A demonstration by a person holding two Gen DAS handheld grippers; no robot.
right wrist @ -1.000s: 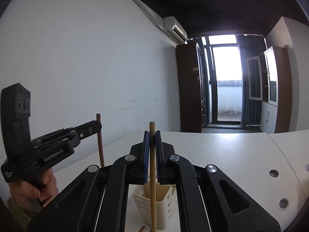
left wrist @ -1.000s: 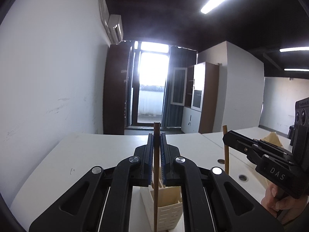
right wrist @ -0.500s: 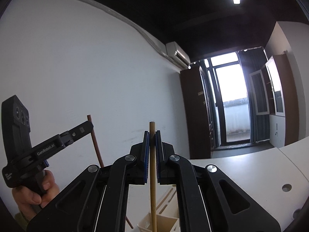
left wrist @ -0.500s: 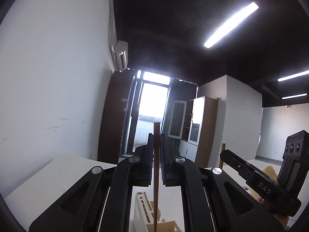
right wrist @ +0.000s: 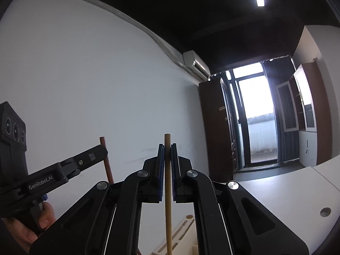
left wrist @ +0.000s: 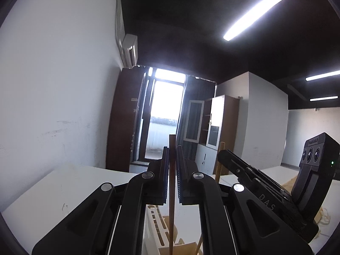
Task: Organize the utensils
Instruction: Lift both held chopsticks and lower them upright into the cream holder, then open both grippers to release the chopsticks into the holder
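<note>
Two chopsticks, one in each gripper

The dark chopstick stands upright, clamped in the left gripper; the light chopstick is pinched in the right gripper. Both hang over the white holder on the table.

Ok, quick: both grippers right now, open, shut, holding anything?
Left gripper: shut on the dark brown chopstick, held upright.
Right gripper: shut on the light wooden chopstick, held upright.

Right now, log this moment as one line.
left gripper: shut on dark stick | right gripper: shut on light stick | holder: below, white, slotted | sticks upright
</note>
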